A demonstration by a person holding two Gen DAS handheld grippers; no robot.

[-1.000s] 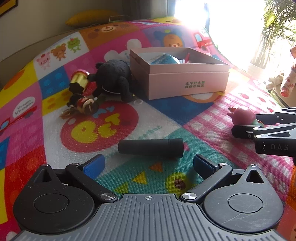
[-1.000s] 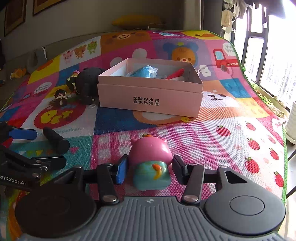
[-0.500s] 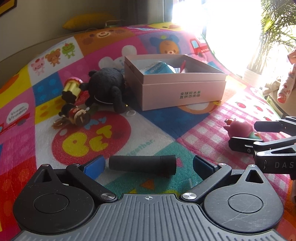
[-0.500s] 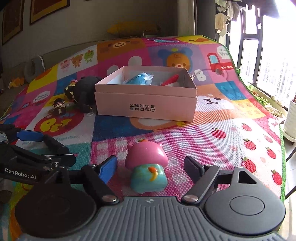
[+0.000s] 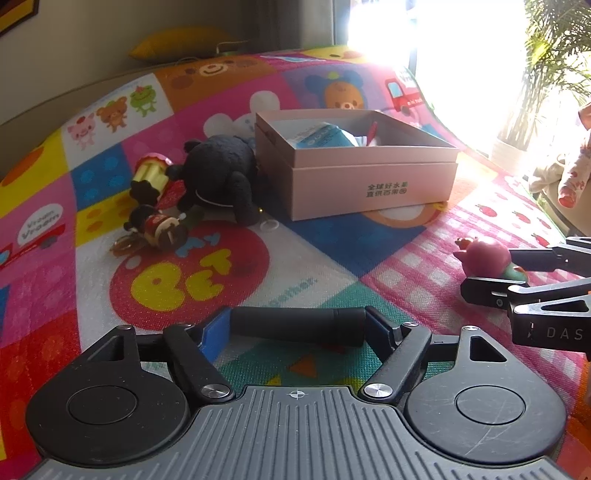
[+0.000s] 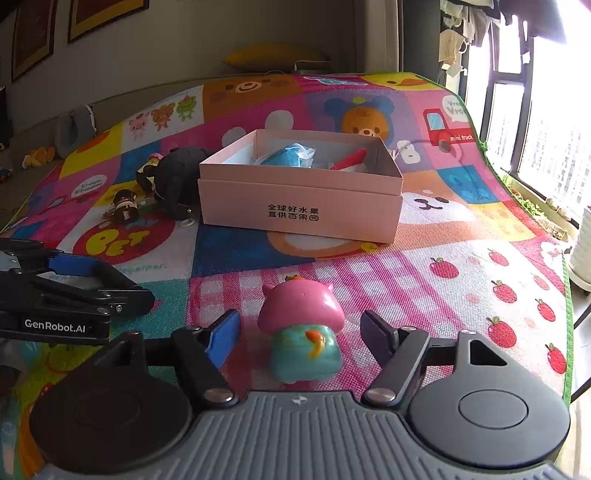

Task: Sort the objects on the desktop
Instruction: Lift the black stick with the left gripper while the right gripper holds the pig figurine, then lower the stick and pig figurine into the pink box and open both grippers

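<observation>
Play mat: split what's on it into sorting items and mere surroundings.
Job:
black cylinder, between the left claw's pads
pink-and-teal figurine, inside the open right claw
pink box
black plush toy
small toy figures

Lying about:
yellow cushion
potted plant
wall pictures

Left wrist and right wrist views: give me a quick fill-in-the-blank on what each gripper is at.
The left gripper has its fingers at the two ends of the black ____.
The right gripper is ____, either side of the pink toy.
The pink box has its lid ____.

Missing: cylinder; open; off
</observation>
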